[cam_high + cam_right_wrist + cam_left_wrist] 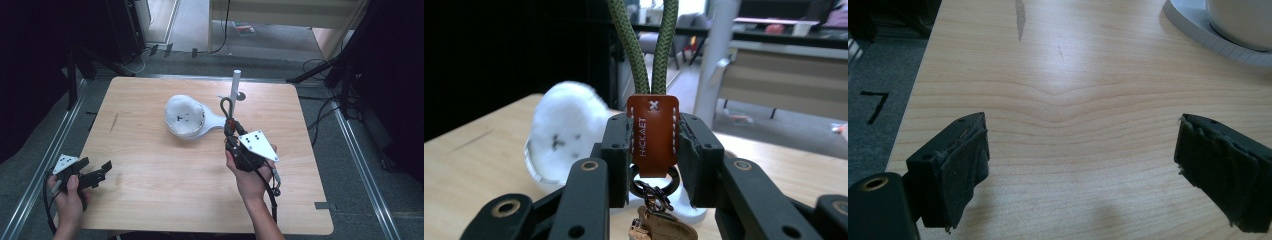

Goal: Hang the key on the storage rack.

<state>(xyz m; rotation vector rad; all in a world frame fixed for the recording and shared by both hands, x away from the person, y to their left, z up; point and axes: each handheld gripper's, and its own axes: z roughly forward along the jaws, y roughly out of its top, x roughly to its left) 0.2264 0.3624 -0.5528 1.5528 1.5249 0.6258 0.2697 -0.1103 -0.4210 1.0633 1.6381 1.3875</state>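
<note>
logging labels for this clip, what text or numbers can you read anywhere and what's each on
"THICKMET", as best it reads, letters small: stamped on the brown leather tab of the green cord loop, clamped in the right gripper.
"7": black mark on the grey floor left of the table.
Black marks on the white fluffy thing: shapes, not letters.

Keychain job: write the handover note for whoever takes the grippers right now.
Right gripper: shut on the keychain's brown leather tab, green cord loop pointing up, held above the table.
Left gripper: open, holding nothing, at the table's near left corner.
White post stand: at the far edge, just beyond the loop; nothing hangs on it.
White cap: mid-table, untouched.
Done: keychain gripped and lifted.
Left: probably hooking the loop over the post, then releasing.
</note>
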